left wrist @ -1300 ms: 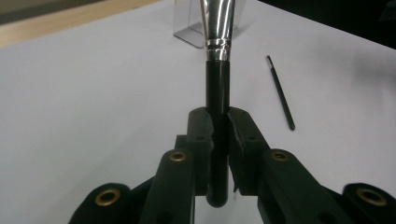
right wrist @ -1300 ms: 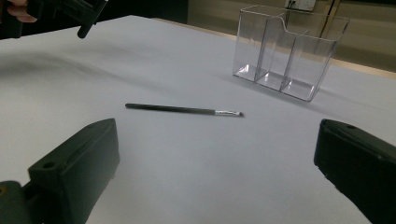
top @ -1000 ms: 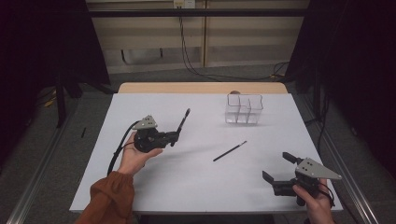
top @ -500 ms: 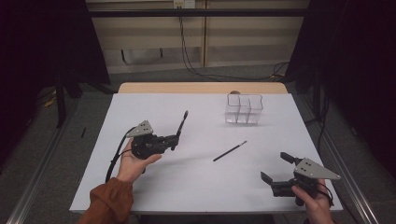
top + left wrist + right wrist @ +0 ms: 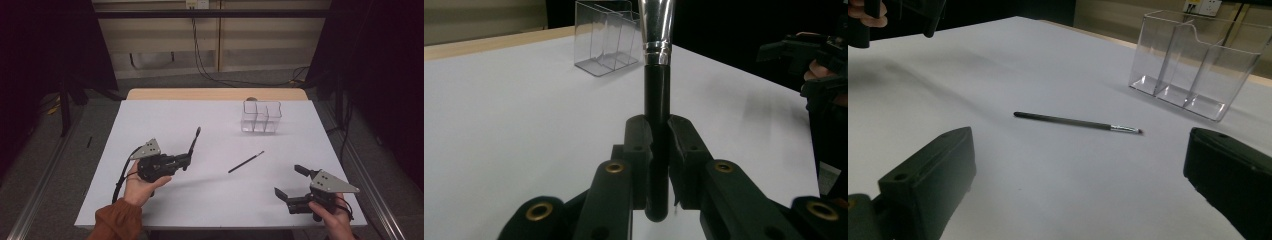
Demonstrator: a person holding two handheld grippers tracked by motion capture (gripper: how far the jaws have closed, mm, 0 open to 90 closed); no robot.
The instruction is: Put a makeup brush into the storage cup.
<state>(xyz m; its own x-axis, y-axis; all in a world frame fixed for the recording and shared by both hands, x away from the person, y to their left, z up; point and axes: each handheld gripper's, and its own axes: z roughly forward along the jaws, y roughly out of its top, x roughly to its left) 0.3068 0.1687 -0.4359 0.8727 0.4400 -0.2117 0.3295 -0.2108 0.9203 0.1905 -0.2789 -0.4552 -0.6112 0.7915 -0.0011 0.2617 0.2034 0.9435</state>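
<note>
- White sheeting covers the bench (image 5: pixel 165 115); dark curtains flank it.
- Left gripper (image 5: pixel 186 161), near the left edge, clamps a black brush (image 5: pixel 194 140) by its handle.
- Right gripper (image 5: pixel 289 182), at the front right corner, gapes wide and holds nothing.
- Thin brush (image 5: pixel 246 162) lies mid-bench; clear organizer (image 5: pixel 261 117) stands toward the far edge, bare surface between.

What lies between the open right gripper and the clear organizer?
The thin brush lies flat on the white table, between the right gripper and the clear organizer. Otherwise that stretch is bare, as the high view and the right gripper view show.
</note>
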